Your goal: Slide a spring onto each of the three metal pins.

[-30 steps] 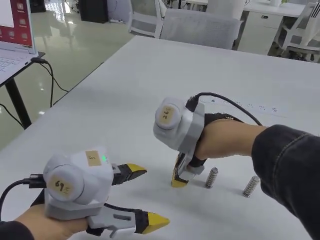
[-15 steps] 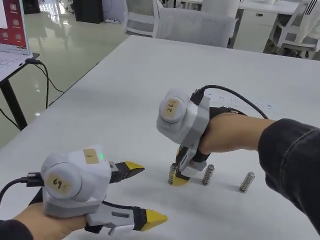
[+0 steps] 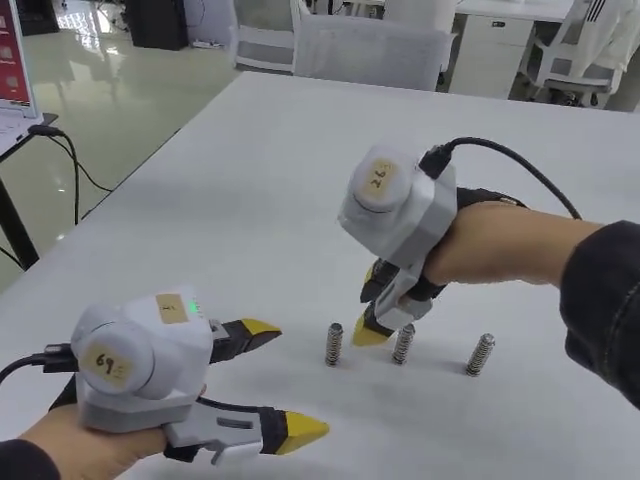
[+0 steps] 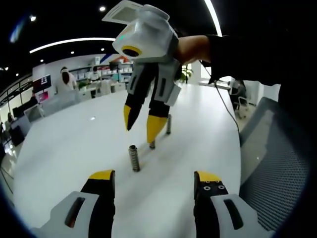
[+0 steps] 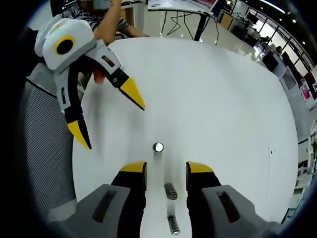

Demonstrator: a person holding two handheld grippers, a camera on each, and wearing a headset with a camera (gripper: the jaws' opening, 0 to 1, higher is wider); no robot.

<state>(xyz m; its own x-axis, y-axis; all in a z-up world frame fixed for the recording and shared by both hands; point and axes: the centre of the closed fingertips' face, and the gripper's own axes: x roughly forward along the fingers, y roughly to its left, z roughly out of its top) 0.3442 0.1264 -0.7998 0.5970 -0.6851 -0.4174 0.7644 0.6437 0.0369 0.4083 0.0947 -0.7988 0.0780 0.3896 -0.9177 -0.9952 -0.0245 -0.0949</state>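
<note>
While the white tabletop itself is unchanged, the right gripper, at the middle right of the head view, has come up off it. A second ago its yellow tips were pressed down on the surface. Now they hang just above the row of springs, the jaws partly apart with nothing between them. The left gripper, at the lower left of the head view, hovers much as before, spread wide and empty, well apart from the springs.

Three springs now stand upright in a row across the lower middle of the head view: the left spring, the middle spring and the right spring. A second ago only the latter two stood clear. The left one came into sight beside the right gripper's tips half a second ago and now stands free of them.

I judge from this that the third spring has been let go, and that the task is done or nearly so. The pins are hidden inside the coils. The one hint of them is in the right gripper view, where a bright round end just ahead of the jaws is probably a pin's top.
</note>
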